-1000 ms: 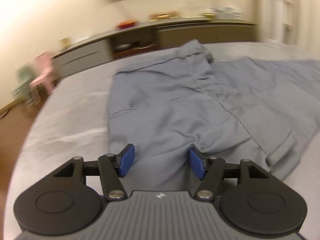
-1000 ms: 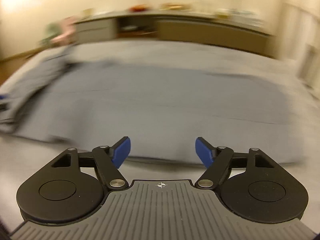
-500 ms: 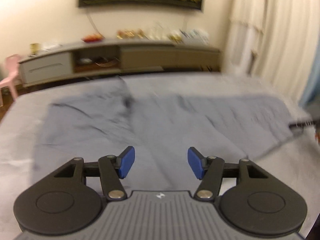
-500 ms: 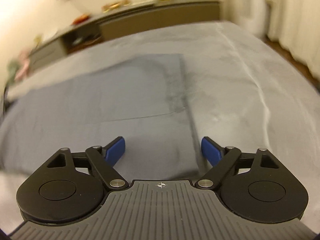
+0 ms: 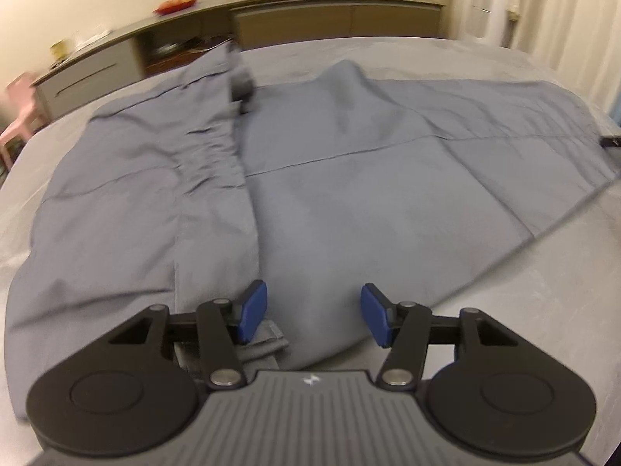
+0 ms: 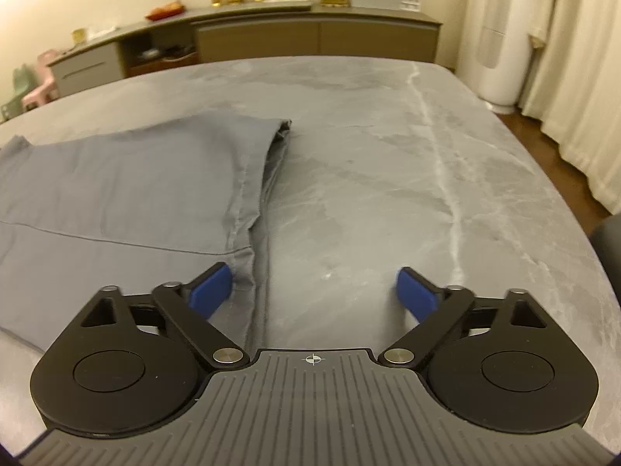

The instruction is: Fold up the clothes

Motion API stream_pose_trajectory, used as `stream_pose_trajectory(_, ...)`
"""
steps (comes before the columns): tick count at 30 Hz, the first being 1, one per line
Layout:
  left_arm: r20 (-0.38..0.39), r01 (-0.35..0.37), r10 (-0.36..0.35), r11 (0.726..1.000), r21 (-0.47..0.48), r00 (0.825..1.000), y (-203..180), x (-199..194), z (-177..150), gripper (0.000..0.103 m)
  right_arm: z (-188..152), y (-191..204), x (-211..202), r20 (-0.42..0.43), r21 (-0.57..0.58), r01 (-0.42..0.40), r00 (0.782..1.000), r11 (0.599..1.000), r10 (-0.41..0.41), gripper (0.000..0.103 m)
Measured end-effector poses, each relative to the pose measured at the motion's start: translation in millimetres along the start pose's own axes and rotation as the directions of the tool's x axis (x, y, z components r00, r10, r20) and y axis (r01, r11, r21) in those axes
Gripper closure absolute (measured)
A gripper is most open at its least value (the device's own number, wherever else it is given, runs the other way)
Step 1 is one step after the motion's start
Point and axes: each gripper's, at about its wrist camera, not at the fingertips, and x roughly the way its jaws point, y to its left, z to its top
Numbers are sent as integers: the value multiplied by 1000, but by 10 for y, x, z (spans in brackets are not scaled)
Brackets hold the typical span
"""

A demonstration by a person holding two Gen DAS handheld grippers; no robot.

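Observation:
Grey-blue trousers lie spread across the grey marbled table, waist part bunched at the left, legs running to the right. My left gripper hovers low over their near edge, its blue pads apart and closing, with a fabric fold between them that neither pad presses. In the right wrist view the trouser leg ends in a hem at the picture's middle. My right gripper stands wide and still opening, straddling that hem near the front, nothing gripped.
A long low sideboard with bowls and jars runs along the far wall. Small pink and green chairs stand at the far left. White curtains and a white standing unit are at the right. Bare tabletop lies right of the hem.
Both views swung over the trousers. The left gripper came down toward the near edge and its pads narrowed. The right gripper travelled to the leg's hem end and its jaws widened.

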Motion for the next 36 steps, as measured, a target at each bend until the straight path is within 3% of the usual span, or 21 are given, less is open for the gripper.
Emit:
stream_pose_trajectory(2, 4, 48, -48, 998, -37, 999, -1, -59, 32, 51, -24, 14, -58, -6, -8, -17, 1000, 1000, 17, 7)
stream_pose_trajectory(3, 16, 86, -86, 995, -52, 996, -21, -106, 65, 51, 131, -48, 42, -10, -2, -17, 1000, 1000, 17, 8)
stream_pose_trajectory(6, 110, 184, -176, 980, -71, 978, -161, -319, 230, 48, 268, -93, -35, 16, 53, -44, 999, 998, 43, 15)
stream_pose_trajectory(9, 195, 270, -254, 961, -64, 948, -399, -483, 400, 44, 435, -199, -340, 43, 103, -122, 992, 987, 118, 13)
stream_pose_trajectory(12, 225, 372, -351, 926, -60, 909, -763, -498, 624, 40, 529, -20, -446, 23, 52, -118, 993, 992, 117, 11)
stream_pose_trajectory(14, 216, 416, -397, 908, -51, 892, -1078, -429, 883, 39, 444, 14, -789, 58, -44, -90, 994, 995, 92, 19)
stream_pose_trajectory(15, 211, 426, -408, 903, -46, 888, -1260, -396, 1031, 37, 432, 65, -811, 68, -72, -78, 994, 994, 83, 30)
stream_pose_trajectory(18, 194, 476, -465, 879, -11, 864, -1867, -208, 1537, 33, 395, 292, -809, 111, -184, -14, 993, 983, 35, 45)
stream_pose_trajectory(19, 182, 491, -483, 871, 1, 856, -2079, -117, 1699, 32, 356, 407, -859, 144, -260, 42, 990, 965, -4, 71)
stream_pose_trajectory(20, 157, 499, -495, 867, 17, 855, -2307, 1, 1851, 32, 332, 509, -871, 163, -318, 85, 986, 944, -34, 86)
stream_pose_trajectory(21, 130, 502, -503, 864, 37, 855, -2537, 119, 1996, 32, 311, 608, -872, 178, -369, 124, 982, 921, -61, 91)
stream_pose_trajectory(23, 68, 475, -482, 874, 99, 873, -3013, 363, 2197, 32, 248, 742, -857, 212, -448, 189, 972, 874, -101, 91)
stream_pose_trajectory(26, -27, 436, -441, 872, 222, 897, -3736, 658, 2329, 32, 223, 761, -897, 241, -472, 218, 964, 854, -113, 92)
stream_pose_trajectory(28, -72, 403, -402, 861, 309, 913, -4130, 844, 2344, 32, 164, 736, -1266, 260, -502, 234, 959, 833, -112, 92)
stream_pose_trajectory(30, -107, 355, -340, 859, 368, 934, -4400, 1052, 2337, 33, 153, 735, -1293, 271, -520, 238, 957, 821, -106, 93)
stream_pose_trajectory(32, -130, 296, -266, 867, 401, 955, -4555, 1264, 2356, 36, 133, 705, -1265, 270, -514, 221, 959, 829, -88, 93)
stream_pose_trajectory(33, -139, 265, -228, 872, 412, 964, -4606, 1371, 2368, 44, 128, 678, -1260, 265, -502, 205, 961, 840, -76, 93)
stream_pose_trajectory(35, -148, 234, -189, 880, 413, 971, -4643, 1507, 2367, 51, 122, 608, -1267, 253, -467, 164, 966, 869, -47, 85)
stream_pose_trajectory(36, -137, 235, -195, 881, 412, 971, -4636, 1511, 2365, 61, 119, 567, -1279, 245, -445, 138, 969, 885, -28, 74)
